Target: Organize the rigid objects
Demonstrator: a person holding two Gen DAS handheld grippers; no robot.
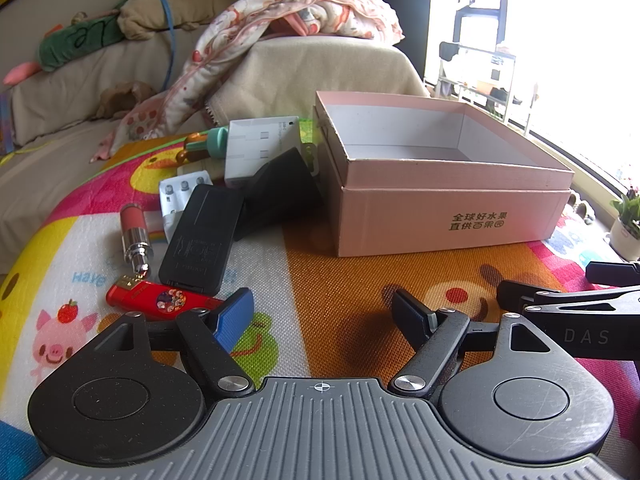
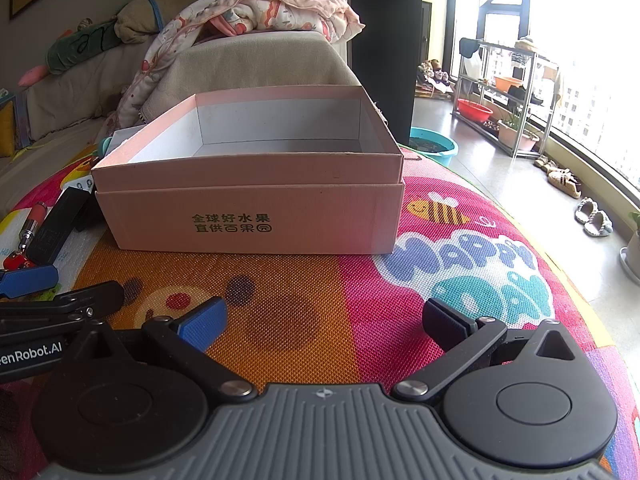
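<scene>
A pink cardboard box [image 1: 452, 200] with an open top and a white inside sits on a bright cartoon play mat [image 1: 340, 280], right of centre. To its left lies a loose cluster: a red lighter [image 1: 160, 300] nearest, a flat black case [image 1: 200, 240], a red lipstick tube [image 1: 134, 232], a white blister pack [image 1: 176, 196], a second black case [image 1: 280, 188], a white carton [image 1: 260, 148] and a teal-capped bottle [image 1: 214, 142]. The left gripper [image 1: 324, 312] hovers low over the mat, fingers spread wide and holding nothing, with part of the right gripper [image 1: 568, 308] at the right edge.
</scene>
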